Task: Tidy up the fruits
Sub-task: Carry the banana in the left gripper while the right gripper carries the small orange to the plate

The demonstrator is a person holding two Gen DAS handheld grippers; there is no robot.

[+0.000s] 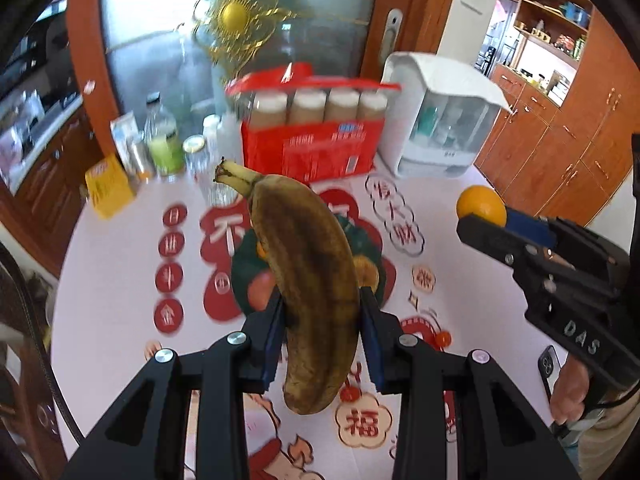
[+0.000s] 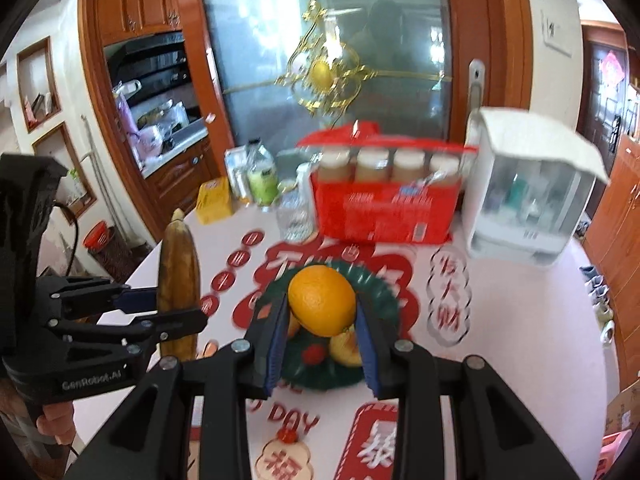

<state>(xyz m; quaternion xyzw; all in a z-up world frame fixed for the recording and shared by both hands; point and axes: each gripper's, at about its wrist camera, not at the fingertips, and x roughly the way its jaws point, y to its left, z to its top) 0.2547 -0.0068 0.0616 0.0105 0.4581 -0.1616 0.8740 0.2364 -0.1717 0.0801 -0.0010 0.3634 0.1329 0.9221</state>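
Observation:
My left gripper [image 1: 322,304] is shut on a brown, overripe banana [image 1: 310,280] and holds it upright above the table, over a dark green plate [image 1: 240,264]. My right gripper [image 2: 322,312] is shut on an orange [image 2: 322,300] and holds it above the same green plate [image 2: 376,280], which has a yellow-red fruit [image 2: 346,346] and other pieces on it. The right gripper with the orange [image 1: 480,204] shows at the right of the left wrist view. The left gripper with the banana [image 2: 178,280] shows at the left of the right wrist view.
A red carton of bottles [image 1: 312,136], a white plastic dispenser box [image 1: 440,120], a glass [image 1: 212,176], bottles [image 1: 162,140] and a yellow box [image 1: 108,190] stand along the table's back edge. The tablecloth [image 1: 120,264] has red printed characters. A phone [image 1: 548,364] lies at right.

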